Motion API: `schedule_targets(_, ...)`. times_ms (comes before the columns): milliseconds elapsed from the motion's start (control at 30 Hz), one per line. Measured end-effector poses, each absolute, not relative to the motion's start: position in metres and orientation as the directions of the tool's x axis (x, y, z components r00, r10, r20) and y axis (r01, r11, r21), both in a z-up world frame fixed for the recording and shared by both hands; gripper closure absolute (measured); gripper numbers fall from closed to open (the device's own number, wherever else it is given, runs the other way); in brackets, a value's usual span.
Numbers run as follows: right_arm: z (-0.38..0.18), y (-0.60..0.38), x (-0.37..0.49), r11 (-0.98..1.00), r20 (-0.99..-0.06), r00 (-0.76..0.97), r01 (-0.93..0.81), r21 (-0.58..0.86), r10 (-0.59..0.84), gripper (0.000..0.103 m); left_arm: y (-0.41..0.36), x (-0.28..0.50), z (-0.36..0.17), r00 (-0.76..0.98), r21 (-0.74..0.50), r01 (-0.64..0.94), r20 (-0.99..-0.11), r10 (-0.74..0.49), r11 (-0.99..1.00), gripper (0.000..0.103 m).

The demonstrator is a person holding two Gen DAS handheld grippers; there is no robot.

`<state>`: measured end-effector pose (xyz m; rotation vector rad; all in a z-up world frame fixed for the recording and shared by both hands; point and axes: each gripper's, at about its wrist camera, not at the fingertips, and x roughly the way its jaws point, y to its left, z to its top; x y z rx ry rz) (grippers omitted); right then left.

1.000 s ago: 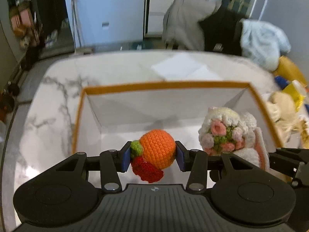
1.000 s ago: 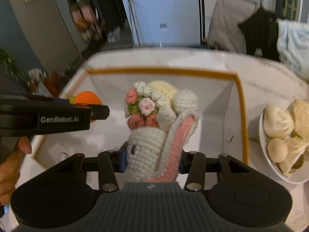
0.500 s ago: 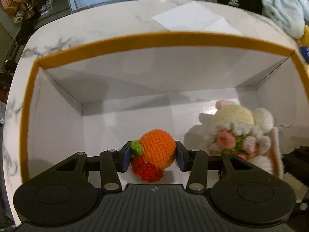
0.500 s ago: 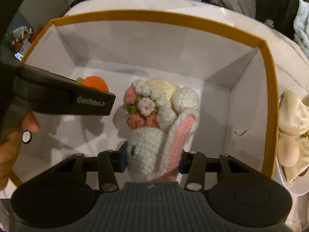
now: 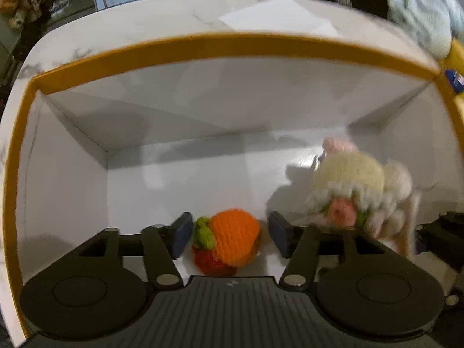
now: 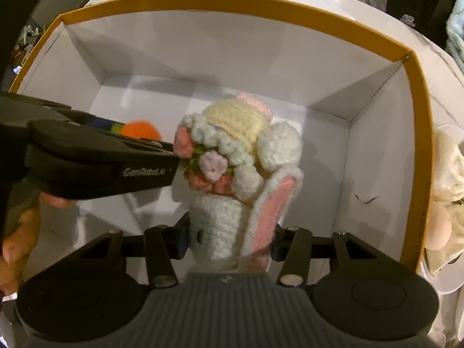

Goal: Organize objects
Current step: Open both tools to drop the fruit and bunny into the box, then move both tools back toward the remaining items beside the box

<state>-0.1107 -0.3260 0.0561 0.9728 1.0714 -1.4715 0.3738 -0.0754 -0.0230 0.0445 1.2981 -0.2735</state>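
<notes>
Nearest in the left wrist view, the left hand-held gripper (image 5: 229, 236) has just been opening; its blue pads stand clear of the round crocheted orange (image 5: 234, 240), with green leaf and red berry, resting on the box floor. The right hand-held gripper (image 6: 229, 239) has likewise been opening; whether its pads still press the woolly crocheted bunny (image 6: 237, 179) I cannot tell. Both lie inside the white cardboard box (image 6: 377, 98), orange-rimmed, on the marble tabletop (image 5: 116, 29).
</notes>
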Motion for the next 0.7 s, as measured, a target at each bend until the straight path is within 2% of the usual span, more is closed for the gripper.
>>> schedule_targets(67, 0.061, -0.322, -0.11, -0.074, -0.946, -0.148, 0.988, -0.132, -0.289, 0.034, -0.071, 0.373, -0.016, 0.261, -0.131, 0.218, -0.947, -0.187, 0.967, 0.025)
schedule_targets(233, 0.079, -0.303, -0.105, -0.06, -0.931, -0.138, 0.99, -0.125, -0.339, 0.03, -0.061, 0.368, 0.01, 0.29, -0.161, 0.212, -0.932, -0.219, 0.964, 0.024)
schedule_targets(433, 0.115, -0.261, -0.087, -0.02, -0.871, -0.138, 0.989, -0.146, -0.471, 0.025, -0.051, 0.332, 0.05, 0.36, -0.192, 0.246, -0.892, -0.273, 0.95, 0.024)
schedule_targets(567, 0.147, -0.212, -0.076, -0.008, -0.796, -0.141, 0.986, -0.169, -0.588, 0.024, -0.033, 0.283, 0.079, 0.457, -0.175, 0.281, -0.84, -0.292, 0.943, 0.02)
schedule_targets(633, 0.158, -0.189, -0.062, -0.003, -0.743, -0.15, 0.981, -0.195, -0.652, 0.02, -0.017, 0.252, 0.09, 0.514, -0.179, 0.285, -0.8, -0.308, 0.942, 0.014)
schedule_targets(700, 0.155, -0.158, -0.049, 0.003, -0.679, -0.153, 0.975, -0.222, -0.718, 0.01, 0.001, 0.22, 0.093, 0.563, -0.179, 0.276, -0.766, -0.309, 0.945, 0.013)
